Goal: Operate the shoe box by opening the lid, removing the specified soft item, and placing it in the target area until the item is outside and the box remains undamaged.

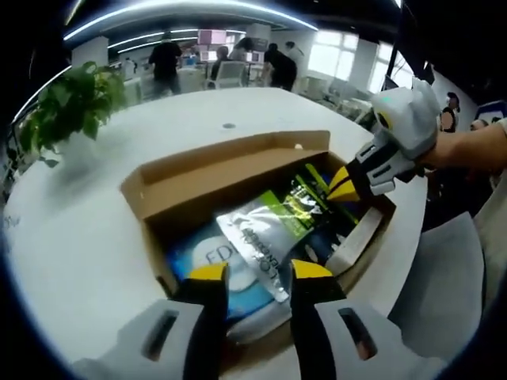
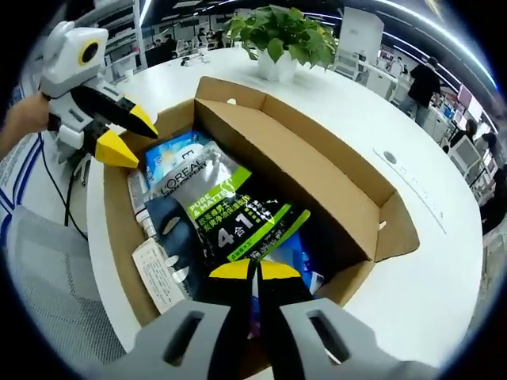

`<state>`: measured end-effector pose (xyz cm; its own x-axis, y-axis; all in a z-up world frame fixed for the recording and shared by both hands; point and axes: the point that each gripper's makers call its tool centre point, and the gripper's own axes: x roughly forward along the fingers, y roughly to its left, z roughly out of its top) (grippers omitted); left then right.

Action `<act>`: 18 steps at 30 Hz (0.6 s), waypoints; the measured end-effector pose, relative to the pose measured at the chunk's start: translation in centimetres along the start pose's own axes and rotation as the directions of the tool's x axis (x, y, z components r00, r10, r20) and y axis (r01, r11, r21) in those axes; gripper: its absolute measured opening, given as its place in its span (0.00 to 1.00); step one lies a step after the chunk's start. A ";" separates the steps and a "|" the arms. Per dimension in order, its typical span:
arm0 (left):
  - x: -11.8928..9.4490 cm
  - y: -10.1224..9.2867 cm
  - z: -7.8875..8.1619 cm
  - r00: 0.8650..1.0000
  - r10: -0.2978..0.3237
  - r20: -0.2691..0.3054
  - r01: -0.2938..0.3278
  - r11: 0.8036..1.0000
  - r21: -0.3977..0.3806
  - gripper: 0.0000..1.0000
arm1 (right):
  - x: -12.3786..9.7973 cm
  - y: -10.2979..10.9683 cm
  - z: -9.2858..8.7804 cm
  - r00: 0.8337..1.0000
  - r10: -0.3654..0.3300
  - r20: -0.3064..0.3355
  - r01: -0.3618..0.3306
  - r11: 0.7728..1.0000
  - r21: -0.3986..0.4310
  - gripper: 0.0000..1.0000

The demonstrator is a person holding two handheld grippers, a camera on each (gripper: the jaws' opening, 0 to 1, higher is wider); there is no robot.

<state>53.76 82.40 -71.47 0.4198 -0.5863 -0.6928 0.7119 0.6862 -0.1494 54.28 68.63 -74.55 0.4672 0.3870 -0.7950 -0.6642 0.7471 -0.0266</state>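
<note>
We are in a bright open office, at a white round tabletop (image 1: 87, 237) with a potted plant (image 2: 279, 36) near its far edge and people standing at desks beyond. On it sits the cardboard shoe box (image 2: 309, 170), its lid already swung up and back, so the opening step looks done. Inside lies the soft item, a silver, green and black sachet (image 2: 230, 210), on top of a blue packet (image 1: 207, 255) and a folded leaflet (image 2: 161, 275).

Our right tongs (image 2: 253, 270) reach in over the sachet's near edge with the tips pressed nearly together; whether they already pinch the foil we cannot tell. Our left tongs (image 1: 252, 271) are spread and hover over the sachet's other end.

To do this well, we judge we should pinch one corner of the sachet only, lift straight up, and keep clear of the cardboard walls so nothing tears or drags the packets below.
</note>
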 end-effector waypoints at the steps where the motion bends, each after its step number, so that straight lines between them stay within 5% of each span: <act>1: 0.2 0.0 -0.1 1.000 -0.003 -0.005 0.003 1.000 -0.003 0.27 | -0.1 0.0 0.0 1.000 -0.002 -0.001 0.002 1.000 -0.004 0.00; 18: 3.2 0.3 -0.6 0.996 -0.073 -0.058 0.067 0.993 -0.093 0.18 | 0.1 -0.3 -0.8 1.000 0.002 -0.007 -0.003 0.999 -0.040 0.00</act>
<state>54.92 80.98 -74.14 0.3336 -0.6088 -0.7197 0.6827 0.6825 -0.2609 54.03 68.05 -75.12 0.4618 0.3851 -0.7990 -0.6884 0.7237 -0.0490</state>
